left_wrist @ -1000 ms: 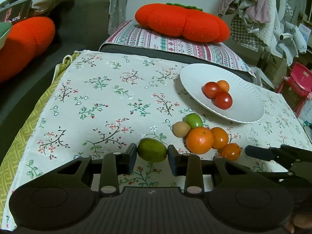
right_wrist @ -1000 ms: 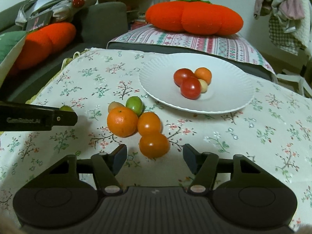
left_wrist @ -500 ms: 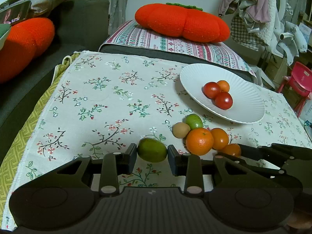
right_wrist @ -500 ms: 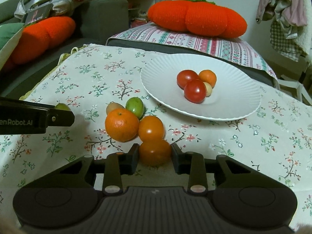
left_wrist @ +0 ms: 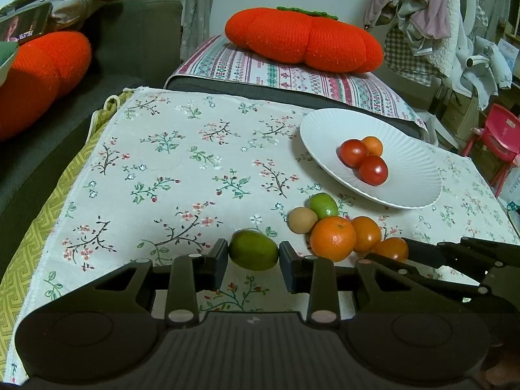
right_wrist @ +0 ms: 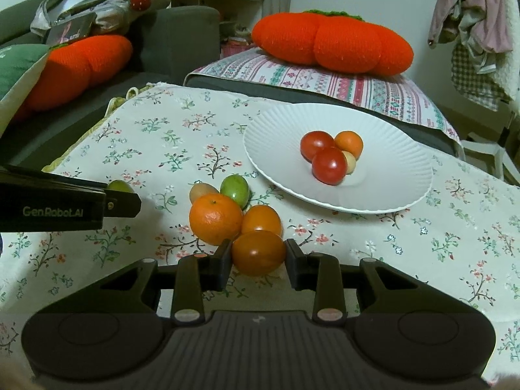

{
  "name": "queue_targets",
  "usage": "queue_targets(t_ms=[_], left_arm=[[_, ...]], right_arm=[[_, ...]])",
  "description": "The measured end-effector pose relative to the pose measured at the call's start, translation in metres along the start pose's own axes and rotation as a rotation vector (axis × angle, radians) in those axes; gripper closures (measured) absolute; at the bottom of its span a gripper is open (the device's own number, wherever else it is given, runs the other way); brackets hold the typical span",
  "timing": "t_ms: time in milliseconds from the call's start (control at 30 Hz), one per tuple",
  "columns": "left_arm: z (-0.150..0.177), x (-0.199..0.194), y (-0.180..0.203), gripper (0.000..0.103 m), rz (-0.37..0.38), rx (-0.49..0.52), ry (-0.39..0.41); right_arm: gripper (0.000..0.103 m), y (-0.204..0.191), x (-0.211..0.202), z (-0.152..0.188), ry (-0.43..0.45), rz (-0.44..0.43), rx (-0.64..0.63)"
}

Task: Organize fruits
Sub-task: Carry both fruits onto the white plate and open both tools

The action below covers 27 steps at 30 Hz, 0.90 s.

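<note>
My left gripper (left_wrist: 253,260) is shut on a green lime (left_wrist: 253,249) just above the floral cloth. My right gripper (right_wrist: 258,260) is shut on an orange tomato (right_wrist: 258,252), also seen in the left wrist view (left_wrist: 391,248). Beside it lie a big mandarin (right_wrist: 215,218), a small orange fruit (right_wrist: 262,220), a green fruit (right_wrist: 234,189) and a tan fruit (right_wrist: 202,191). A white plate (right_wrist: 390,175) holds two red tomatoes (right_wrist: 329,165), an orange one and a pale one.
The floral cloth (left_wrist: 162,169) covers a low table with a yellow edge at the left. An orange pumpkin cushion (left_wrist: 302,40) sits on a striped pillow behind the plate. A dark sofa (left_wrist: 139,29) is at the left, a red chair (left_wrist: 500,139) at the right.
My right gripper moved forward and shut on the orange tomato, lifting it slightly. My left gripper stays shut on the lime, hardly moved.
</note>
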<state>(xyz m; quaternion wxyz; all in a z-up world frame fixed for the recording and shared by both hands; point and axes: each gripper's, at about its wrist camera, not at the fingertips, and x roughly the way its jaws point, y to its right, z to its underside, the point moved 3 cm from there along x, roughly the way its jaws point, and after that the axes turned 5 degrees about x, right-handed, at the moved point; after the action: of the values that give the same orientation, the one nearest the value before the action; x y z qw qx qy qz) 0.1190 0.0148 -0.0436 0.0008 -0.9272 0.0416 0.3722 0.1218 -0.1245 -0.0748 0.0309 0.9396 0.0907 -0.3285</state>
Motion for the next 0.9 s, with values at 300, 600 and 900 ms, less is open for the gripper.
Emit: queue_targets(t_ms=[300,600,900], left_arm=[[-0.003,-0.001,0.0,0.086,0.002,0.001,0.008],[-0.011,-0.005,0.0,0.085,0.013,-0.005,0.053],[-0.018,-0.003,0.009,0.085,0.024,0.038,0.092]], right_arm=[[0.072,0.0,-0.012,-0.006,0.035,-0.005,0.011],[0.072,0.012,-0.029,-0.015,0.086,-0.017,0.058],[0.072,0.035,-0.04,-0.022,0.123,0.001,0.119]])
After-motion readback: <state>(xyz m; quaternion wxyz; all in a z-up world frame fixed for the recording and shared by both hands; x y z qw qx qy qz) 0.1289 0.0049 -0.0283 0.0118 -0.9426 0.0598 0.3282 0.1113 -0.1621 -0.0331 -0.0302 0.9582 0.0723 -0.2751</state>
